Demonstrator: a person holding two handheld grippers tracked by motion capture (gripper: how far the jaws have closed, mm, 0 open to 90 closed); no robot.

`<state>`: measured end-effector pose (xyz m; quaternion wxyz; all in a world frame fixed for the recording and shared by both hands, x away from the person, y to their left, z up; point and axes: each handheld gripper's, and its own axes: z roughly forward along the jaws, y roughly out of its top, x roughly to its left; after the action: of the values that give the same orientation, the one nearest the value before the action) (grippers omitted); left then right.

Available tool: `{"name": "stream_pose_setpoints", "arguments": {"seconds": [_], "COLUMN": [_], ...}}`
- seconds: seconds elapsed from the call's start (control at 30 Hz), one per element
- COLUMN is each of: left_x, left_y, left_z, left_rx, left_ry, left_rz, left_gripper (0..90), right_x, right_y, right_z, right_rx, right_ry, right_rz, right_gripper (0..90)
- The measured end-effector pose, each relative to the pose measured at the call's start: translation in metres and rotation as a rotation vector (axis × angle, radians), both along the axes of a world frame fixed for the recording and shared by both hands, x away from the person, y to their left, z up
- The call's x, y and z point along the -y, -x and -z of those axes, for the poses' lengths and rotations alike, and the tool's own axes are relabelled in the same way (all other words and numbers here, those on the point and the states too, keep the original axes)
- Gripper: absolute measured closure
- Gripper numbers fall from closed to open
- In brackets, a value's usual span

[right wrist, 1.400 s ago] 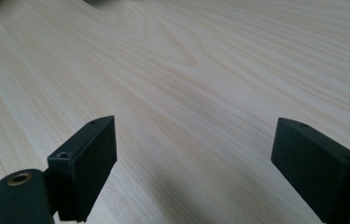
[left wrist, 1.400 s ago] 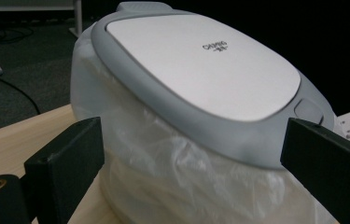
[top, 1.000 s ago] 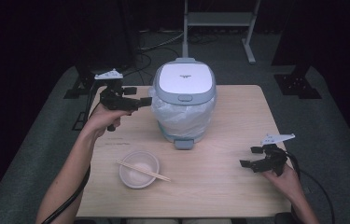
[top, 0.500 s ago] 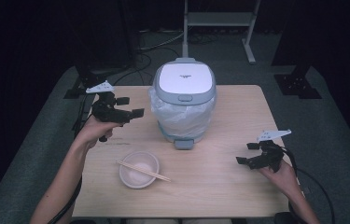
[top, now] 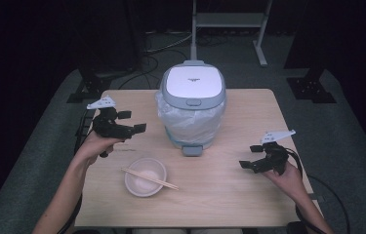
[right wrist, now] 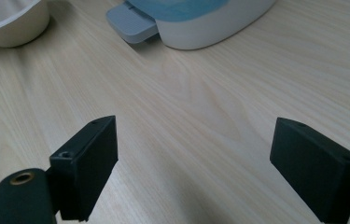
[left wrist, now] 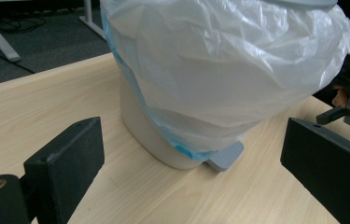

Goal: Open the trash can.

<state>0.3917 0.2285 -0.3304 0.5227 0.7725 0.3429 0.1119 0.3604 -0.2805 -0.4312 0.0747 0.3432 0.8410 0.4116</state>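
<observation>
A small pedal bin (top: 192,105) with a white lid and a clear plastic liner stands at the middle back of the wooden table (top: 229,195). Its grey pedal (top: 192,150) faces the person. A pale bowl (top: 145,176) with chopsticks (top: 150,178) laid across it sits in front of it, to the left. My left gripper (top: 132,122) is open, held above the table left of the bin and aimed at the bin (left wrist: 219,79). My right gripper (top: 250,157) is open, low over the table's right side, with the pedal (right wrist: 130,22) and bowl (right wrist: 14,18) ahead of it.
The table stands on grey carpet with cables (top: 156,46) and a metal stand (top: 229,22) behind it. Black equipment feet (top: 312,87) sit on the floor at both back corners. Bare wood lies between the bowl and my right gripper.
My left gripper has pulled away from the bin, moving left and toward the person. My right gripper has drifted slightly toward the front edge. Both stay open.
</observation>
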Motion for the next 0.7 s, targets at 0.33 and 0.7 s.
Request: {"name": "stream_pose_setpoints", "arguments": {"seconds": [0.33, 0.7], "left_x": [-0.009, -0.018], "left_y": [0.011, 0.025], "left_z": [0.016, 0.027], "left_rx": [0.003, 0.013], "left_ry": [-0.003, -0.007], "left_rz": [-0.01, -0.021], "left_gripper": [5.3, 5.3], "right_x": [-0.016, -0.031], "right_y": [-0.006, -0.011], "right_z": [-0.003, -0.006], "right_rx": [0.0, 0.001], "right_ry": [0.013, 0.018], "right_rz": [-0.037, -0.07], "right_gripper": [13.8, 14.0]}}
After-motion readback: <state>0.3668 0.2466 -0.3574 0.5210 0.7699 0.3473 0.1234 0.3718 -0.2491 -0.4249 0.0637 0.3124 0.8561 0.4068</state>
